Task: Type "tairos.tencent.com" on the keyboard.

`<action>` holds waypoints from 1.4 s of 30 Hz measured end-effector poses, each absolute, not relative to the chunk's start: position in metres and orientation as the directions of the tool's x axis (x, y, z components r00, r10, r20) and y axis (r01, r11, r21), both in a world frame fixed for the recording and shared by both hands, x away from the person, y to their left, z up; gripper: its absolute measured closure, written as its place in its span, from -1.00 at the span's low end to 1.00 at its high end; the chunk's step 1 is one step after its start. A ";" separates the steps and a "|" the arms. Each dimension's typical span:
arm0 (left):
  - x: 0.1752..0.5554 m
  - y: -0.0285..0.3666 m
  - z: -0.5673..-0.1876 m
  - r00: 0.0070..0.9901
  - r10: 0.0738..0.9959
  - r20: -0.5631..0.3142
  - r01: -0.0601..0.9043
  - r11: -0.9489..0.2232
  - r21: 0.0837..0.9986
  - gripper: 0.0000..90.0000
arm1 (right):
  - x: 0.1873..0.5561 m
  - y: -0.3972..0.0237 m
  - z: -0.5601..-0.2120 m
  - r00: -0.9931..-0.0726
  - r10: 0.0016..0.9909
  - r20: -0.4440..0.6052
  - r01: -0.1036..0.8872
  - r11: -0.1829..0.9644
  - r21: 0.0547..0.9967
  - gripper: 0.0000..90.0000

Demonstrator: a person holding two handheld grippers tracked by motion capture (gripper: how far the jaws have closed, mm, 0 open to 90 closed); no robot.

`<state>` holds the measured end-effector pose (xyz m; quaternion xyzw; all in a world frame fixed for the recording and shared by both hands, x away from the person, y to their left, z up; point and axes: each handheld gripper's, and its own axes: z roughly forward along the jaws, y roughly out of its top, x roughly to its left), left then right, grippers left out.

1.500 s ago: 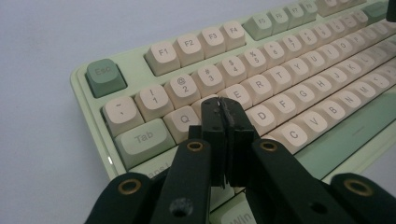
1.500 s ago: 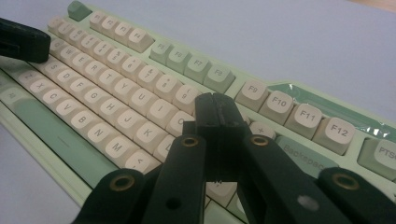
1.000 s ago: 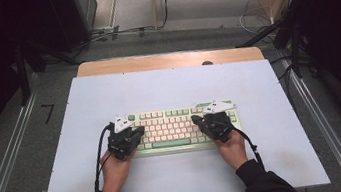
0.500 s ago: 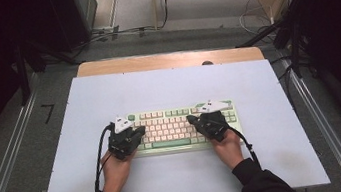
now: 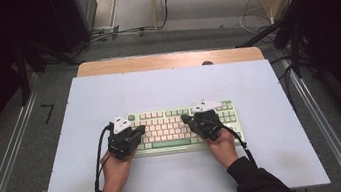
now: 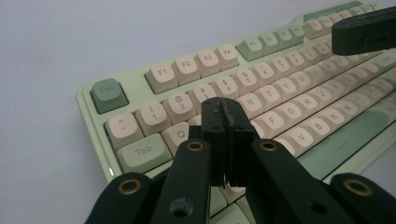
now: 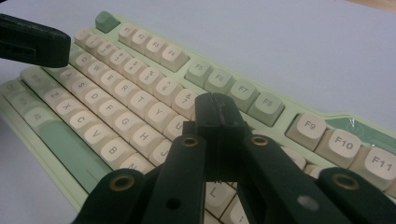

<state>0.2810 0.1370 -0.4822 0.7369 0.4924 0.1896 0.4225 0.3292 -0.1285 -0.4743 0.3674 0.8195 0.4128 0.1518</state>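
1. Keyboard (image 5: 183, 127) sits mid-table (image 5: 268, 87), long axis left-right, function row pointing away from you.
2. Your left gripper (image 5: 135, 131) and right gripper (image 5: 188, 119) are both closed, empty, over keys.

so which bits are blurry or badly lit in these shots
High view: even light on the pale blue-white table top, surroundings very dark. Left gripper view: the pale green keyboard with cream keys is sharp nearby and softens at its far end, with the shut left claw slightly soft. Right gripper view: the shut right claw is dark and blurred.
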 end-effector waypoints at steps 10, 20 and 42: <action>0.281 0.137 -0.482 0.443 0.886 -0.140 0.562 -0.153 0.813 1.00 | 0.330 -0.122 -0.475 -0.693 0.719 0.052 0.473 0.400 0.785 0.94; 0.281 0.137 -0.482 0.444 0.885 -0.141 0.559 -0.151 0.815 1.00 | 0.330 -0.119 -0.477 -0.693 0.719 0.049 0.479 0.409 0.776 0.94; 0.281 0.137 -0.482 0.446 0.883 -0.145 0.562 -0.150 0.814 1.00 | 0.334 -0.117 -0.484 -0.683 0.729 0.048 0.519 0.438 0.734 0.94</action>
